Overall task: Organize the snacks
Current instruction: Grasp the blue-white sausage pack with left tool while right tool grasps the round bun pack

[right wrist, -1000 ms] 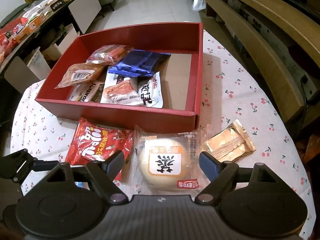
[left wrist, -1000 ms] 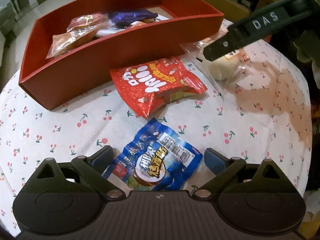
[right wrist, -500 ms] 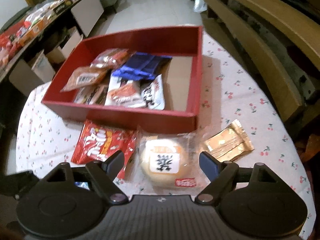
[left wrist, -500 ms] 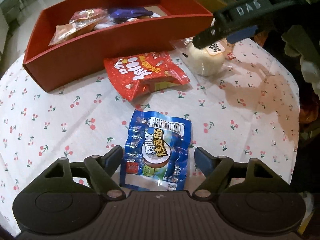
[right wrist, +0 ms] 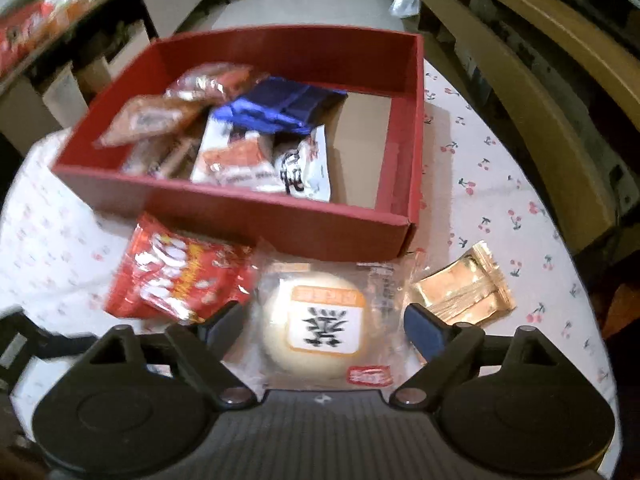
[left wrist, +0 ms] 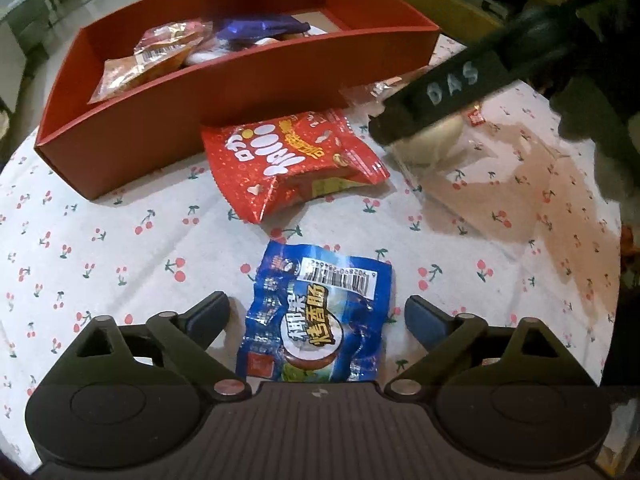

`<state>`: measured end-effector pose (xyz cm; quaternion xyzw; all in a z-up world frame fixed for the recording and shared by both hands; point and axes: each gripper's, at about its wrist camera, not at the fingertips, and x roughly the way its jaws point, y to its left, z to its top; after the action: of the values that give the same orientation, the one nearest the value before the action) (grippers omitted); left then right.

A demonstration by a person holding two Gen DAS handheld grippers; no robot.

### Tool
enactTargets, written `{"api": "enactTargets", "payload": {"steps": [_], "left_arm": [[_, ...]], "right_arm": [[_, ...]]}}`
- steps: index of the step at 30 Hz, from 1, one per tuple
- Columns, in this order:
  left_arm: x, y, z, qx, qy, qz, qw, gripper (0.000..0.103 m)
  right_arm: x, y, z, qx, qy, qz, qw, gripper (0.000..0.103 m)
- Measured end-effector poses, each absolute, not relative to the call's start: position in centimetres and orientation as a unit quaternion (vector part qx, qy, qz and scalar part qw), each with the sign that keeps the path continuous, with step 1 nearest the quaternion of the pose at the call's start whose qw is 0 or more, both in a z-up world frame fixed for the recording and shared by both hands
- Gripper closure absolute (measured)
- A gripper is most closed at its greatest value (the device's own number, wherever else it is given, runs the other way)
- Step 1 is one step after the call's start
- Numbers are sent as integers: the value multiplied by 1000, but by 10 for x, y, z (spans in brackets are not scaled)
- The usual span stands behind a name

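Note:
A red box (left wrist: 240,80) (right wrist: 280,228) holds several snack packets. In front of it on the cherry-print cloth lie a red snack bag (left wrist: 292,164) (right wrist: 180,280), a round bun in clear wrap (right wrist: 326,324) (left wrist: 432,140), a gold packet (right wrist: 464,292) and a blue sausage packet (left wrist: 320,320). My left gripper (left wrist: 318,314) is open, its jaws on either side of the blue packet. My right gripper (right wrist: 324,318) is open, its jaws on either side of the bun; in the left wrist view it partly hides the bun.
The round table's edge (left wrist: 616,280) curves close on the right. A wooden bench (right wrist: 540,80) stands beyond the table at the right. A dark side table with goods (right wrist: 60,20) stands at the far left. The box's right part shows bare floor (right wrist: 360,148).
My left gripper has come back down around the blue packet after lifting away. My right gripper has moved closer over the bun, which now looks larger between its jaws.

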<state>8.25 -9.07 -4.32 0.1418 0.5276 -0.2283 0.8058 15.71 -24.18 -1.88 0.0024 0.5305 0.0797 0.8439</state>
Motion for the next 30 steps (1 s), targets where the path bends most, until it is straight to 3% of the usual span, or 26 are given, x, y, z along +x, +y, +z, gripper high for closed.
{"api": "enactTargets", "payload": {"steps": [6,14,25,30], "left_arm": [[78,-83,-37,136,523,-213,814,25],[71,-68,-28,119,525,-206,817,26],[66,-70,-33,118,534,-205,812,25],[67,-73,-36,121,532,-201,814,24]], "right_arm": [[139,-244,-7,4,519,89,850,28],[105,-240,5,23,511,105,853,40],[76,-229,2,1,519,113,847,39],[84,-224,-10,-7,533,105,839,19]]}}
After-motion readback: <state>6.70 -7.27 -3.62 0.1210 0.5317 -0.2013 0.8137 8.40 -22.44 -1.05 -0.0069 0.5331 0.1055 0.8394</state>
